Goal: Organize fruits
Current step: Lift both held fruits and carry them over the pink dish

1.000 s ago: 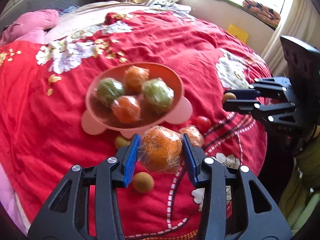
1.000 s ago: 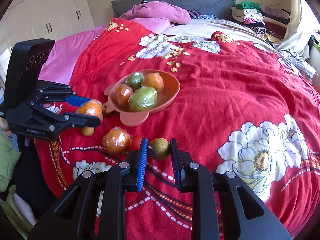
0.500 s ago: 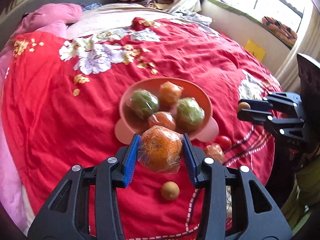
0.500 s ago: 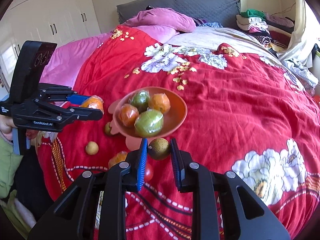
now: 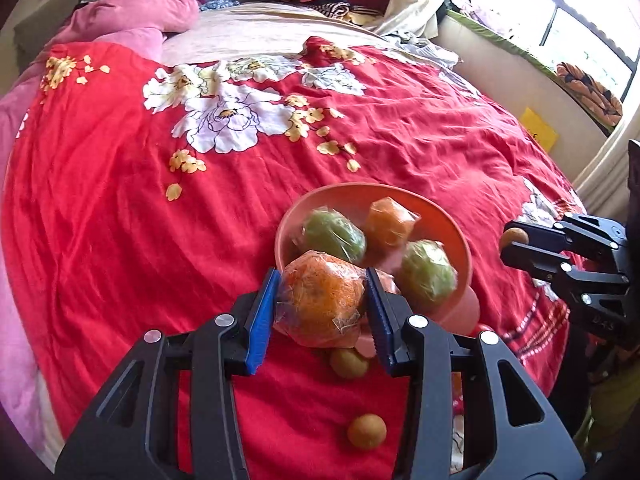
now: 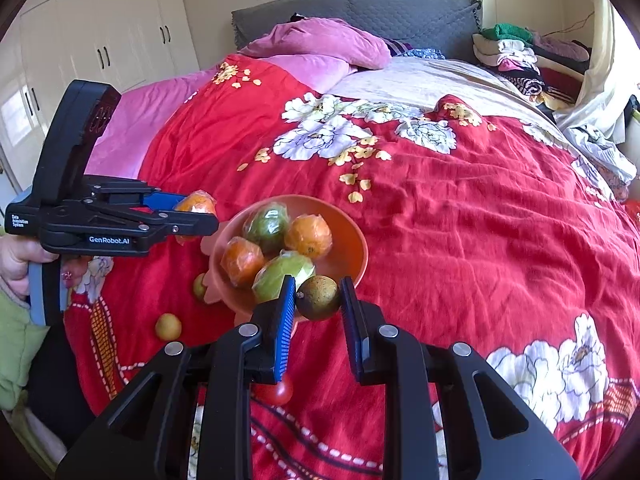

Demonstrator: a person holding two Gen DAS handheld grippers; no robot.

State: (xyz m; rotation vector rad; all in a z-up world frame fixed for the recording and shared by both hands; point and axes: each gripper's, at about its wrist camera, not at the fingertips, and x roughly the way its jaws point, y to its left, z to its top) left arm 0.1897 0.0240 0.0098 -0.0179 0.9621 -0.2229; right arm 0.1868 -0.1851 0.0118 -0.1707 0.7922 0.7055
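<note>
An orange-pink bowl (image 5: 448,216) (image 6: 352,236) sits on the red bedspread and holds several plastic-wrapped fruits, green and orange. My left gripper (image 5: 322,304) is shut on a wrapped orange (image 5: 322,302) and holds it above the bowl's near rim; it also shows in the right wrist view (image 6: 196,216) left of the bowl. My right gripper (image 6: 318,300) is shut on a small brown-green round fruit (image 6: 318,298) just over the bowl's front edge; it shows in the left wrist view (image 5: 514,240) right of the bowl.
Loose on the bedspread near the bowl: two small yellow-green fruits (image 5: 366,432) (image 5: 348,362) and a red tomato (image 6: 278,392). Pink pillows (image 6: 320,44) and folded clothes (image 6: 508,52) lie at the head of the bed. The bed's edge is close behind both grippers.
Both grippers have lifted and moved toward the bowl with their fruits. The left now holds the orange over the bowl's near rim; the right holds its fruit at the bowl's front edge.
</note>
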